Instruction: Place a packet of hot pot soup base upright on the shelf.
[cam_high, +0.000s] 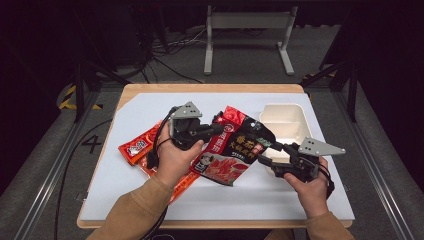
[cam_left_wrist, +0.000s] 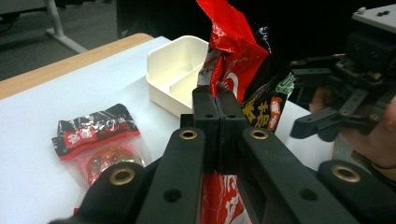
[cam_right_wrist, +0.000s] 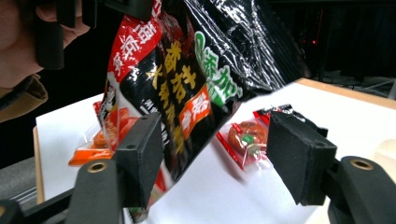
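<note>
While lifted off the mat (cam_high: 125, 190), hangs clamped by its red top edge in the left gripper (cam_high: 216, 129), jaws pressed tight together on the foil: black-and-red pouch (cam_high: 235, 150), tilted, lower corner toward the near side of the table (cam_high: 210, 88). Seen along the left gripper (cam_left_wrist: 218, 109) in its own view, pinched pouch (cam_left_wrist: 233, 51) rising above the closed pads and dropping below them. Held up in a hand (cam_high: 172, 162) with a tan sleeve (cam_high: 135, 210).

Just right of the pouch, right gripper (cam_high: 263, 156), jaws spread wide, gripping nothing. In the right gripper view, right gripper (cam_right_wrist: 215, 163) with the pouch (cam_right_wrist: 187, 84) hanging between the pads; left pad close against the pouch's face, right pad well apart from it. Whether the left pad touches: cannot tell.

Beyond the right gripper, white tray (cam_high: 282, 112) on the mat, two compartments. Under and left of the raised pouch, flat on the mat, small red sachets (cam_high: 137, 147); another clear sachet (cam_left_wrist: 100, 144) with a black-and-red header in the left gripper view.
</note>
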